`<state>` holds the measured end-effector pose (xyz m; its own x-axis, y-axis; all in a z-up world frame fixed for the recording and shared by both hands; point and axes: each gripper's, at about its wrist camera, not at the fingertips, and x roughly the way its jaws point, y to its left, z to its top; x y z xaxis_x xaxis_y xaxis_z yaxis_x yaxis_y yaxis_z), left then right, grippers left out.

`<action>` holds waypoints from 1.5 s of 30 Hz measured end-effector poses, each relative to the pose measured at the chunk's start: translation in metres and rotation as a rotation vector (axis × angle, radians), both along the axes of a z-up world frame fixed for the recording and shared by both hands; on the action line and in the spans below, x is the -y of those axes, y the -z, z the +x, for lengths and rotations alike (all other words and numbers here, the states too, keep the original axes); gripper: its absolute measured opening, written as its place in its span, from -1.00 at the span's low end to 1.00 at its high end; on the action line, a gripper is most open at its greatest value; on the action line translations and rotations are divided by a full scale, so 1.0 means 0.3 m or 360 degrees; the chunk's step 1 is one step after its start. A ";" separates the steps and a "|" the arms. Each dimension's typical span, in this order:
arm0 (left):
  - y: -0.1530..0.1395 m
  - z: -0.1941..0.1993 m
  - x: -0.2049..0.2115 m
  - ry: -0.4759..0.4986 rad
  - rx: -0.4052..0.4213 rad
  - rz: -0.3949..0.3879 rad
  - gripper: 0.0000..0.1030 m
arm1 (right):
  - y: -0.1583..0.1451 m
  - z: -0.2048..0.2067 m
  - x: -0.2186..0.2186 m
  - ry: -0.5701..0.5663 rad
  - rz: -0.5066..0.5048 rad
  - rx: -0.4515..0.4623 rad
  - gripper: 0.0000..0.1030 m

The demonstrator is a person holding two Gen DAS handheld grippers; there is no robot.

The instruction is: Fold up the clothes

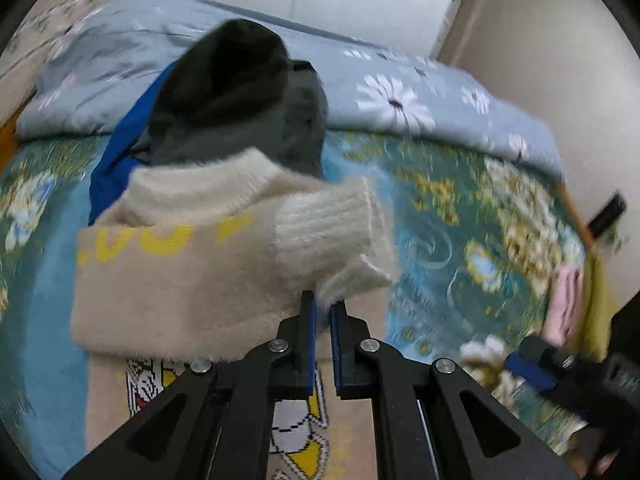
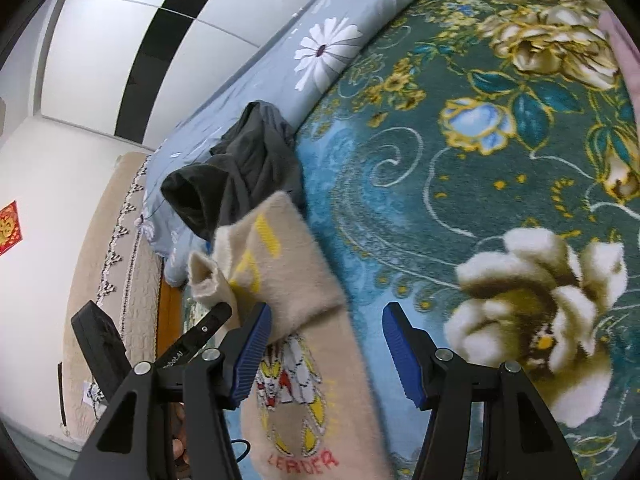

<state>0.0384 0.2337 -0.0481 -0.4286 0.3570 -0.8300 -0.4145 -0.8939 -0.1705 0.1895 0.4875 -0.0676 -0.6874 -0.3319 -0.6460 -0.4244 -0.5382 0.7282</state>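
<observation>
Nearest the left wrist lens: left tool (image 1: 323, 304), blue-padded fingers drawn almost together, pinching the fuzzy edge of a white ribbed cuff (image 1: 320, 236). Cuff belongs to a cream sweater (image 1: 172, 280), lying on the bed with the sleeve folded across the chest. Yellow lettering partly visible below the ribbed collar; cartoon print in yellow, red and white lower down on the body, between the tool's arms. Upper part doubled over the lower part, judging by the thick fold edge at left.

From the right wrist view: right tool (image 2: 326, 350) spread wide, nothing between the fingers. Left blue pad just beside, possibly touching, the folded edge of the sweater (image 2: 280, 280); right pad over bare blanket. Red letters legible at the bottom of the print. Black tip of the left tool (image 2: 212, 322) visible near the sweater's far corner.

Beyond the collar: a heap of dark grey clothing (image 1: 240, 96), touching the sweater's top, with a blue garment (image 1: 120, 152) partly under it on the left. All on a teal floral blanket (image 1: 460, 232) covering the bed. Behind the heap, a rolled grey-blue duvet with white daisies (image 1: 400, 100) along the far side. At the right edge, a pink folded item (image 1: 564, 304) against something mustard yellow. White wardrobe panels with a black stripe (image 2: 160, 40) behind the bed.
</observation>
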 end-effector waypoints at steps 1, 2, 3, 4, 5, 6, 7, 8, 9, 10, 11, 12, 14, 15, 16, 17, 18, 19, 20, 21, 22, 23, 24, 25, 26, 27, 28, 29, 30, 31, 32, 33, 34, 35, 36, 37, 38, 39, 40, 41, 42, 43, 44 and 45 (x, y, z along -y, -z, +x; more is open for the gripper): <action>0.012 -0.002 -0.003 0.0004 0.0018 0.0005 -0.87 | 0.008 0.003 -0.006 0.0013 -0.0010 0.0010 0.19; 0.022 -0.007 -0.004 0.0002 0.0047 0.0018 -0.87 | 0.016 0.005 -0.012 0.0026 -0.0021 0.0019 0.19; 0.032 -0.013 -0.006 -0.0003 0.0078 0.0026 -0.87 | 0.019 0.006 -0.016 0.0033 -0.0025 0.0022 0.19; 0.043 -0.019 -0.012 -0.0004 0.0107 0.0025 -0.85 | 0.020 0.005 -0.018 0.0037 -0.0025 0.0022 0.19; 0.050 -0.021 -0.019 0.0003 0.0125 0.0015 -0.83 | 0.018 0.003 -0.019 0.0039 -0.0021 0.0023 0.19; 0.055 -0.020 -0.026 0.0015 0.0137 0.0001 -0.76 | 0.014 0.001 -0.019 0.0036 -0.0013 0.0022 0.19; 0.050 -0.017 -0.026 0.0026 0.0142 0.0006 -0.62 | 0.011 -0.002 -0.017 0.0030 -0.0006 0.0018 0.19; 0.038 -0.011 -0.020 0.0037 0.0143 0.0024 -0.54 | 0.010 -0.005 -0.015 0.0026 -0.0001 0.0016 0.19; 0.026 -0.005 -0.014 0.0047 0.0144 0.0043 -0.37 | 0.009 -0.008 -0.013 0.0023 0.0002 0.0015 0.19; 0.015 0.001 -0.008 0.0057 0.0145 0.0061 -0.25 | 0.007 -0.011 -0.011 0.0019 0.0005 0.0014 0.19; 0.003 0.007 -0.003 0.0067 0.0146 0.0080 -0.20 | 0.006 -0.014 -0.009 0.0017 0.0004 0.0013 0.19; -0.009 0.013 0.003 0.0077 0.0147 0.0098 -0.16 | 0.006 -0.016 -0.007 0.0016 0.0001 0.0012 0.19; -0.033 0.025 0.015 0.0097 0.0150 0.0135 -0.16 | 0.000 -0.023 0.001 0.0003 0.0006 0.0005 0.19; -0.045 0.031 0.021 0.0107 0.0151 0.0154 -0.15 | -0.003 -0.028 0.005 -0.0007 0.0015 0.0000 0.19; -0.063 0.033 0.043 0.0098 0.0144 0.0182 -0.11 | -0.007 -0.035 0.010 -0.0015 0.0020 -0.0004 0.19; -0.084 0.031 0.083 0.0064 0.0129 0.0220 -0.10 | -0.010 -0.043 0.015 -0.0023 0.0023 -0.0007 0.19; -0.098 0.023 0.123 0.0019 0.0116 0.0247 -0.10 | -0.013 -0.054 0.022 -0.0033 0.0025 -0.0012 0.19; -0.108 0.012 0.162 -0.0029 0.0105 0.0266 -0.10 | -0.017 -0.067 0.030 -0.0045 0.0027 -0.0018 0.19; -0.116 -0.002 0.206 -0.0089 0.0094 0.0286 -0.10 | -0.021 -0.080 0.037 -0.0056 0.0029 -0.0024 0.19; -0.119 -0.018 0.256 -0.0159 0.0088 0.0302 -0.10 | -0.021 -0.098 0.049 -0.0075 0.0032 -0.0025 0.19; -0.115 -0.040 0.316 -0.0251 0.0093 0.0315 -0.10 | -0.020 -0.118 0.064 -0.0098 0.0036 -0.0023 0.19; -0.107 -0.058 0.375 -0.0347 0.0107 0.0329 -0.10 | -0.019 -0.138 0.078 -0.0121 0.0039 -0.0022 0.19; -0.094 -0.071 0.433 -0.0442 0.0128 0.0355 -0.10 | -0.018 -0.158 0.093 -0.0144 0.0043 -0.0020 0.19; -0.078 -0.083 0.495 -0.0542 0.0154 0.0389 -0.10 | -0.010 -0.185 0.114 -0.0178 0.0051 -0.0013 0.19; -0.060 -0.090 0.544 -0.0624 0.0179 0.0411 -0.10 | 0.001 -0.215 0.139 -0.0217 0.0060 -0.0002 0.19; -0.040 -0.095 0.584 -0.0694 0.0204 0.0427 -0.10 | 0.012 -0.246 0.164 -0.0257 0.0070 0.0009 0.19; -0.012 -0.094 0.620 -0.0758 0.0238 0.0454 -0.10 | 0.023 -0.276 0.188 -0.0297 0.0080 0.0020 0.19; 0.022 -0.090 0.653 -0.0818 0.0279 0.0489 -0.10 | 0.033 -0.306 0.213 -0.0336 0.0089 0.0031 0.19; 0.056 -0.086 0.686 -0.0877 0.0320 0.0525 -0.10 | 0.045 -0.332 0.233 -0.0364 0.0120 0.0052 0.19; 0.090 -0.082 0.720 -0.0937 0.0361 0.0560 -0.10 | 0.054 -0.353 0.250 -0.0375 0.0155 0.0066 0.19; 0.124 -0.078 0.753 -0.0996 0.0403 0.0596 -0.10 | 0.062 -0.372 0.265 -0.0382 0.0186 0.0073 0.19; 0.154 -0.069 0.777 -0.1046 0.0433 0.0636 -0.10 | 0.069 -0.392 0.277 -0.0390 0.0203 0.0075 0.19; 0.182 -0.056 0.797 -0.1089 0.0456 0.0679 -0.10 | 0.077 -0.411 0.287 -0.0400 0.0213 0.0074 0.19; 0.210 -0.044 0.816 -0.1131 0.0479 0.0723 -0.10 | 0.084 -0.427 0.294 -0.0408 0.0223 0.0077 0.19; 0.229 -0.040 0.829 -0.1160 0.0499 0.0763 -0.10 | 0.090 -0.442 0.299 -0.0413 0.0241 0.0084 0.19; 0.243 -0.043 0.838 -0.1178 0.0516 0.0800 -0.10 | 0.094 -0.454 0.304 -0.0410 0.0262 0.0094 0.19; 0.257 -0.045 0.847 -0.1196 0.0533 0.0838 -0.10 | 0.094 -0.463 0.306 -0.0407 0.0271 0.0100 0.20; 0.265 -0.053 0.849 -0.1205 0.0538 0.0857 -0.10 | 0.091 -0.467 0.309 -0.0408 0.0266 0.0095 0.22; 0.270 -0.063 0.847 -0.1209 0.0534 0.0865 -0.10 | 0.086 -0.469 0.312 -0.0411 0.0258 0.0087 0.19; 0.276 -0.074 0.844 -0.1213 0.0530 0.0872 -0.10 | 0.078 -0.472 0.315 -0.0418 0.0252 0.0069 0.14; 0.281 -0.084 0.842 -0.1217 0.0525 0.0879 -0.10 | 0.068 -0.474 0.320 -0.0433 0.0257 0.0052 0.04; 0.286 -0.095 0.839 -0.1221 0.0521 0.0887 -0.10 | 0.061 -0.479 0.327 -0.0455 0.0277 0.0051 -0.36; 0.291 -0.105 0.837 -0.1225 0.0517 0.0894 -0.10 | 0.058 -0.484 0.335 -0.0477 0.0301 0.0069 -0.73; 0.296 -0.116 0.834 -0.1229 0.0513 0.0902 -0.10 | 0.051 -0.487 0.342 -0.0495 0.0313 0.0077 -0.79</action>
